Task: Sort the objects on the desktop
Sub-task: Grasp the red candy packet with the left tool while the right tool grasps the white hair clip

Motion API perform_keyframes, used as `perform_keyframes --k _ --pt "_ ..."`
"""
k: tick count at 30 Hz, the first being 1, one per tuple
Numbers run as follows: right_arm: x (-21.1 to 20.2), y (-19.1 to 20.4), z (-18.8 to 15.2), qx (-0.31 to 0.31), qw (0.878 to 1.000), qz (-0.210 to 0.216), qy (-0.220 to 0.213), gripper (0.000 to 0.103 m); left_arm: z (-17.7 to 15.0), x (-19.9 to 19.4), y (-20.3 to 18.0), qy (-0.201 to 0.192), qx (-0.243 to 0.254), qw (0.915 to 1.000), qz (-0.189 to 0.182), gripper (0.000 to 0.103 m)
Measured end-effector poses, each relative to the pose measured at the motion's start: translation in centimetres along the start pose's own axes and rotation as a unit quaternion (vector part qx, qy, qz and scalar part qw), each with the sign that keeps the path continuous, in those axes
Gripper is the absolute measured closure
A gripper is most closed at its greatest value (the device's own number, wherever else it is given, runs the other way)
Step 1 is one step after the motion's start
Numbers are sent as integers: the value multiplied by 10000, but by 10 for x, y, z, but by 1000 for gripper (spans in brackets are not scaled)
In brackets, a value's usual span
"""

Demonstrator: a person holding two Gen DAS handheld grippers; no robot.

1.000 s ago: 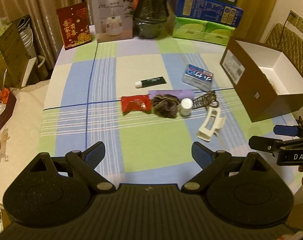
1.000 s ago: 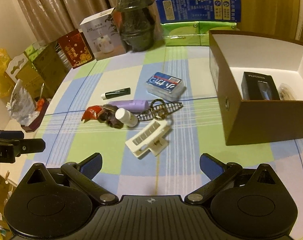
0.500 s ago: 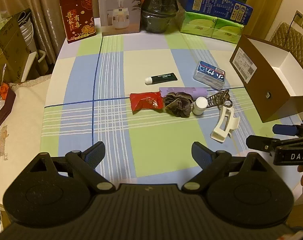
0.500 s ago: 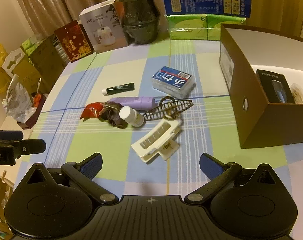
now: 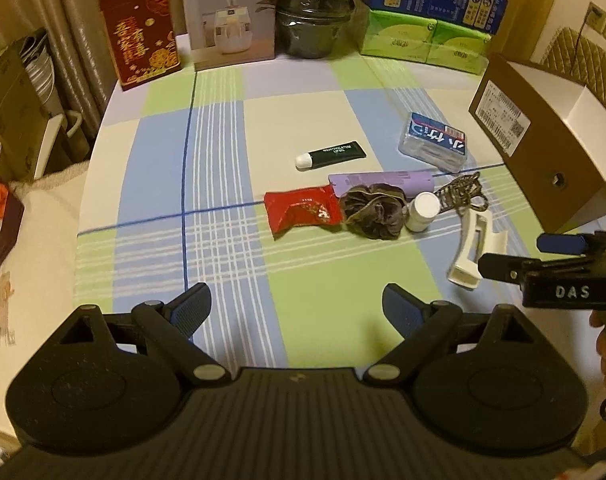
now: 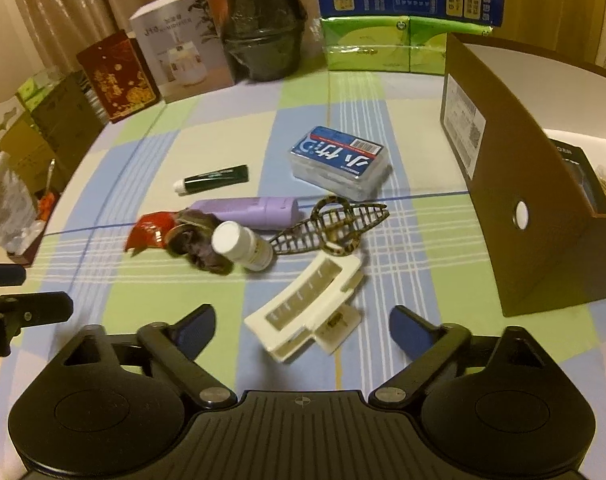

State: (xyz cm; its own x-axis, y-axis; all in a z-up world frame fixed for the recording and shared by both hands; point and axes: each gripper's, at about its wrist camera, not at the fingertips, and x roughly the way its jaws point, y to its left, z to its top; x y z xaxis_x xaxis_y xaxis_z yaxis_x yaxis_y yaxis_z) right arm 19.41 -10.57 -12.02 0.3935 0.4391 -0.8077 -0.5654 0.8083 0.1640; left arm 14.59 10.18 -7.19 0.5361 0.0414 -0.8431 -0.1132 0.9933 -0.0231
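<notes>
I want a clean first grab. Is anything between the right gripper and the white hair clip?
Nothing visible. The right gripper, jaws closing but touching nothing, has the white hair clip right ahead on bare tablecloth. The pill bottle and brown hair clip lie beyond it.

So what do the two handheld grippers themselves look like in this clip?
Both the left gripper and the right gripper are matte black plastic: two round housings, a ribbed centre, angled finger arms with blue pads. White "DAS" lettering shows on the right one's side.
</notes>
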Motion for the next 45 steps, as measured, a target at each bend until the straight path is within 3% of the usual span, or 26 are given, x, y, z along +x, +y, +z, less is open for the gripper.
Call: perform_keyframes --k 4,8,14,22,26,29,32,34,36,39,45 --pt "16 1 3 -39 10000 -52 52 22 7 19 0 -21 282 9996 -49 13" --pt "30 -4 3 -104 9998 -61 185 40 15 39 -1 -24 697 9975 -75 13" --pt "26 -17 4 -261 9992 -241 184 55 31 69 2 8 1438 9895 -164 17" --pt "13 -46 -1 -159 9981 -532 281 61 50 102 4 -7 2431 9683 -567 24" --pt "6 -61 -3 29 9976 -600 333 61 54 111 3 -125 2933 9510 -973 24" --pt "2 -68 -5 96 9973 -637 345 61 56 117 0 -53 3212 9389 -1235 38" --pt "-1 -72 -6 132 9973 -629 360 61 55 122 0 69 3307 9345 -1316 53" --pt "-3 -74 -7 119 9975 -591 356 61 54 120 2 113 3261 9359 -1326 66" --pt "-4 -76 -8 104 9978 -558 343 61 52 117 4 176 3180 9383 -1350 73" --pt "-5 -77 -9 51 9981 -516 327 61 45 111 6 261 3001 9450 -1273 75" --pt "-3 -71 -12 -304 9975 -552 327 61 29 95 1 604 2282 9696 -641 77"
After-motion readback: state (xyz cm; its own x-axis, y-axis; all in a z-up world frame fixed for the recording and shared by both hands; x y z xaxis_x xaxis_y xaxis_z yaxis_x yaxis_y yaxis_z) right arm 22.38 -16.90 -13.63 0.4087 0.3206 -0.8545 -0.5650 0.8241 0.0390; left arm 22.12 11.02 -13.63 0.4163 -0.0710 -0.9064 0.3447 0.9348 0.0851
